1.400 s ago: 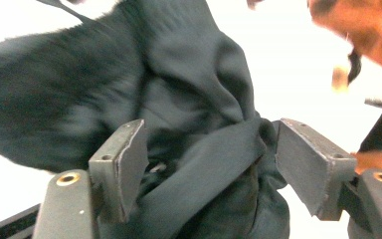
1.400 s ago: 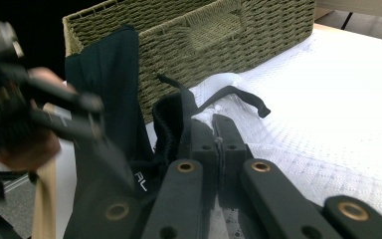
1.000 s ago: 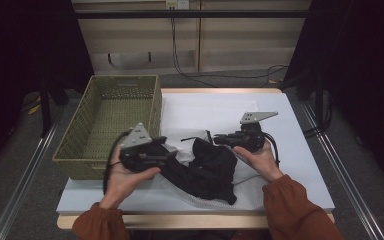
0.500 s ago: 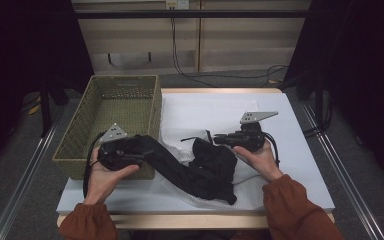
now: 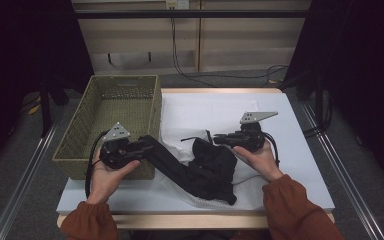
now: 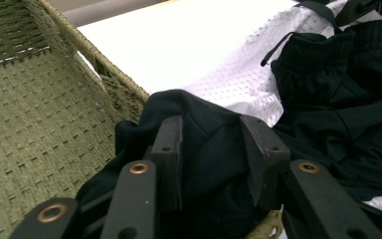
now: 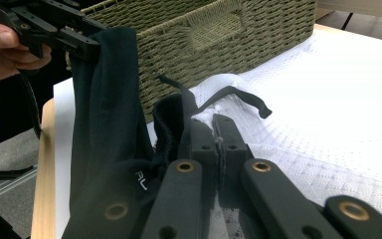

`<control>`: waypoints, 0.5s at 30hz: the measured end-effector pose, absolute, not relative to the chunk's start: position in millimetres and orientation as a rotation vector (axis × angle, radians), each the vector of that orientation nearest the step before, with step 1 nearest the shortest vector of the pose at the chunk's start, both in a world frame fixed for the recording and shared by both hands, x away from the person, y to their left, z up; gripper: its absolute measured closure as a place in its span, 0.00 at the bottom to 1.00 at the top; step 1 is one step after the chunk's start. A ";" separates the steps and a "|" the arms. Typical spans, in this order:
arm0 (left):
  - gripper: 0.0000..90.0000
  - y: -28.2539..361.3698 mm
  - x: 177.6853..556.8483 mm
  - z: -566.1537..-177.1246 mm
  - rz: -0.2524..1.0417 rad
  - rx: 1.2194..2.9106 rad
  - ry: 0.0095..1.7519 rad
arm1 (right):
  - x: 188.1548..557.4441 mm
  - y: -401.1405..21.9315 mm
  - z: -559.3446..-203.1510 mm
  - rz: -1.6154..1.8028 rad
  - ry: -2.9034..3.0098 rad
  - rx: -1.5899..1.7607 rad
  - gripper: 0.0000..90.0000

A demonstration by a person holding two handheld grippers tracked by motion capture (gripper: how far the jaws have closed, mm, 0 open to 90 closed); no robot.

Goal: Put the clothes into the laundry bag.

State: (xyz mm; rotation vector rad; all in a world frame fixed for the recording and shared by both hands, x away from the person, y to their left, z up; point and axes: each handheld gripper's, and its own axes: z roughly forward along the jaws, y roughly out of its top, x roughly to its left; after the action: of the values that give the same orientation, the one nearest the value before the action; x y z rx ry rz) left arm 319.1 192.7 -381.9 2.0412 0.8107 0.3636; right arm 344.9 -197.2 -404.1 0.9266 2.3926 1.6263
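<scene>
Left: olive woven rectangular basket, its near wall just beside left hand-held gripper, jaws just closing on leg end of black fabric drawstring shorts; snagging on rim likely. Centre: shorts draped over white mesh cloth on counter, liable to drag it. Right: right hand-held gripper clamped on waistband; thin pinch may slip.

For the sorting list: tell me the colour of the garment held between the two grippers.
Black. The garment shows best in the high view.
</scene>
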 end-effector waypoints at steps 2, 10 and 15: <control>0.78 193.8 319.5 -382.0 0.374 2.024 0.820 | 345.3 -197.4 -404.5 1.626 2.394 0.929 0.99; 0.94 196.8 316.9 -376.7 0.369 1.977 0.769 | 345.8 -197.4 -405.0 1.624 2.393 0.931 0.99; 0.95 184.6 309.4 -363.4 0.343 1.945 0.685 | 345.8 -197.3 -405.0 1.624 2.396 0.927 0.99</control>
State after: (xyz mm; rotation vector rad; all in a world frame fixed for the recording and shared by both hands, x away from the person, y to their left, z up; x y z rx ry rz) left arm 309.4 184.6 -363.4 1.9448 0.6849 0.3429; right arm 345.8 -197.3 -405.0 0.9268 2.3964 1.6241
